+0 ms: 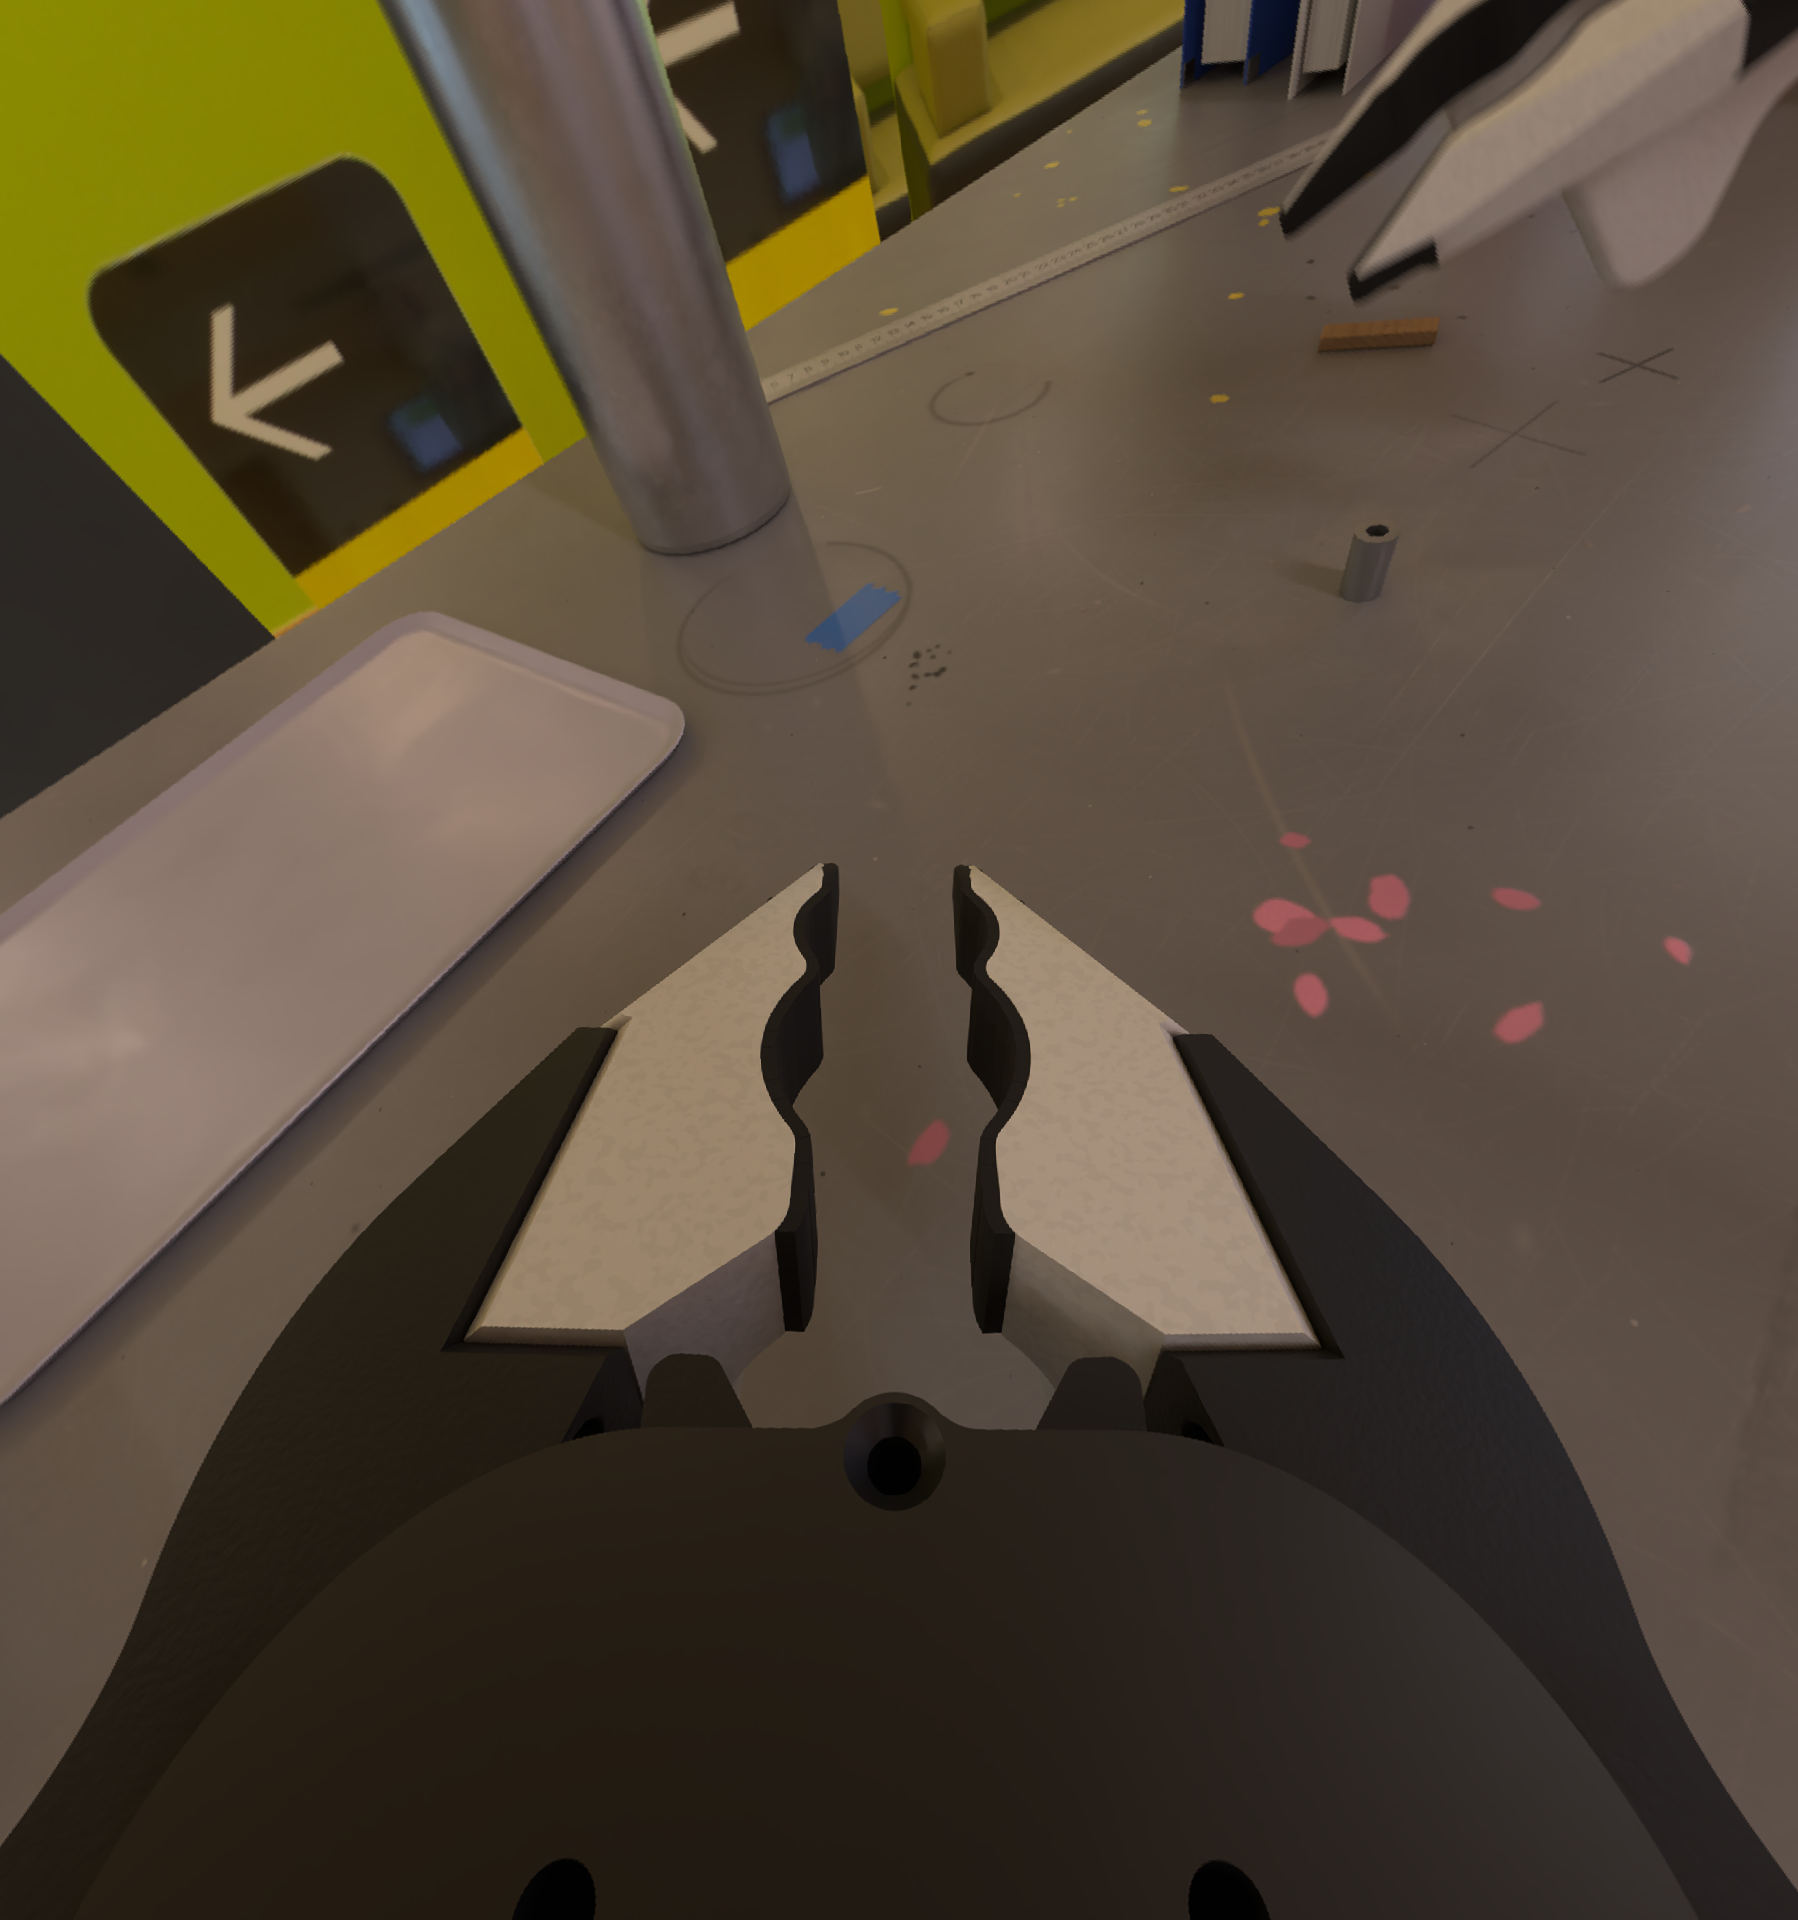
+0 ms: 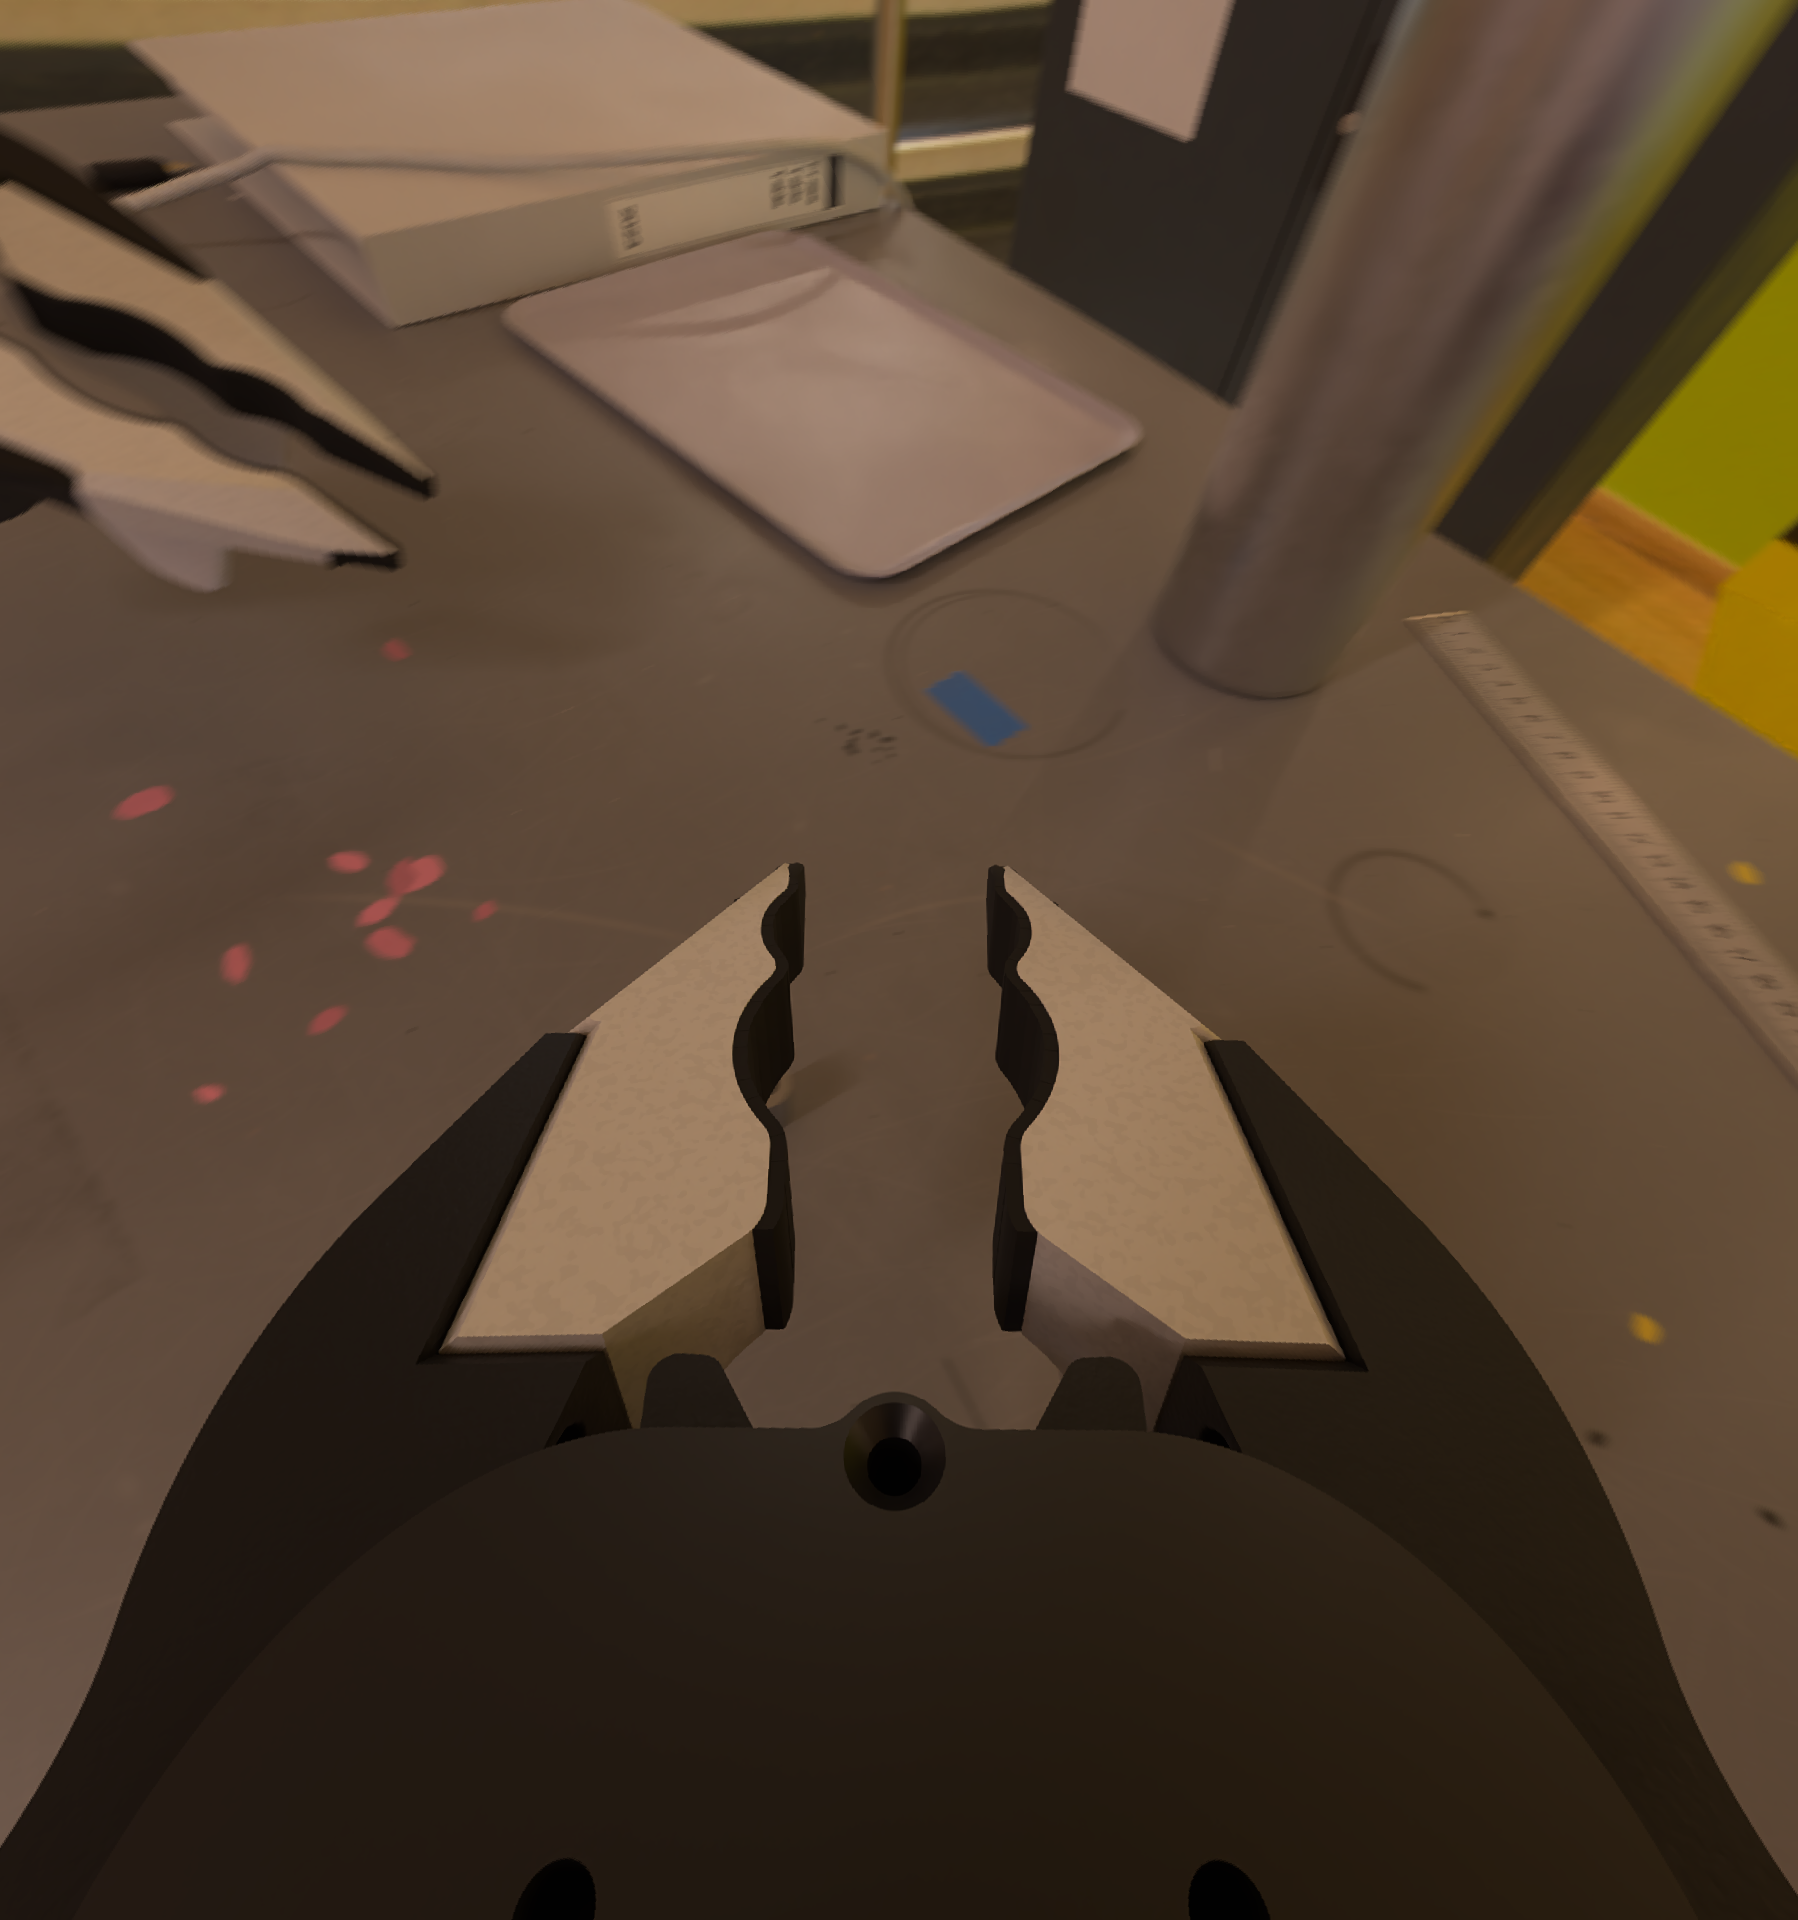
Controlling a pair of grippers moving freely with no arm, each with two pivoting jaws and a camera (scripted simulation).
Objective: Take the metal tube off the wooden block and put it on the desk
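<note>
Both tongs, left [image 1: 895, 873] and right [image 2: 893, 873], narrowly parted, empty. Tube [image 1: 1369, 562] upright at two o'clock; a careless grasp could topple it.

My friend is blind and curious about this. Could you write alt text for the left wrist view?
The left gripper hangs open and empty above a grey desk. Ahead to the right, a small metal tube stands upright on the desk, apart from a flat wooden block beyond it, over which the right gripper hovers. A pale tray lies left, a thick metal post behind it.
</note>
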